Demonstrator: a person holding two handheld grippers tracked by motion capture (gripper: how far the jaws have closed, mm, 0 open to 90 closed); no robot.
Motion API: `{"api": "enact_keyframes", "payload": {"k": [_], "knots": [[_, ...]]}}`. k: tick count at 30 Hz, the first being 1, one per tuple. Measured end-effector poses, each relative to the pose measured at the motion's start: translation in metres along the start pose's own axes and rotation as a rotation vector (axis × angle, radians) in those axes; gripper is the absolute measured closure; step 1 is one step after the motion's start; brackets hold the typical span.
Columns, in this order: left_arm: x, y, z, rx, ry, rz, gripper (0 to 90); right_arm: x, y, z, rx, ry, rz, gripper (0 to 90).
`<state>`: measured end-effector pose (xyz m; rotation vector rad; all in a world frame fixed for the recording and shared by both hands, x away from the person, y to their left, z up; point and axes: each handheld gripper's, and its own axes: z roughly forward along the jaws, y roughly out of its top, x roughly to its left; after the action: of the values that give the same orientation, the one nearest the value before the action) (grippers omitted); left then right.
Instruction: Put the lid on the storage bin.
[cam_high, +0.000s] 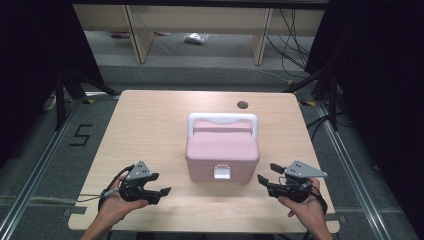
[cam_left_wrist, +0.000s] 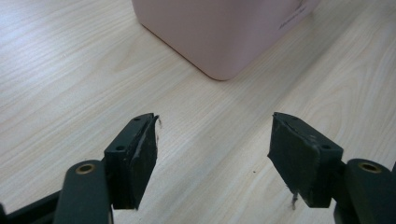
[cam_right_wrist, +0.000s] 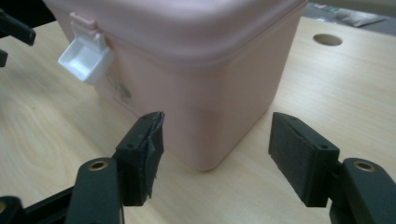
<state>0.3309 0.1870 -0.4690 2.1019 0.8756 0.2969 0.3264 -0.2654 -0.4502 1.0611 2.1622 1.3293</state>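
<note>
The pink box sits shut mid-desk. The left gripper and right gripper wait wide apart, holding nothing. Nothing looks started.

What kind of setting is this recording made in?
Probably a lab or data-collection room: a bare wooden table sits between black curtains, with a floor marking "5" and loose cables behind it.

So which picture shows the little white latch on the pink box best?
The right gripper view: the white latch is close, and you see its scoop shape sticking out from the pink box. The high view shows it small, front and centre. The left gripper view catches just a bottom corner of the box, away from the latch.
</note>
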Motion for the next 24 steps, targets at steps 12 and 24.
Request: {"api": "enact_keyframes", "payload": {"k": [12,24], "knots": [[-0.011,-0.004,-0.001,-0.001,-0.001,0.016,28.9,0.005,-0.018,0.003,0.051,0.067,-0.012,29.8],[-0.016,-0.016,-0.001,0.033,-0.001,0.04,28.1,0.009,-0.033,-0.001,0.123,0.048,-0.025,22.9]]}}
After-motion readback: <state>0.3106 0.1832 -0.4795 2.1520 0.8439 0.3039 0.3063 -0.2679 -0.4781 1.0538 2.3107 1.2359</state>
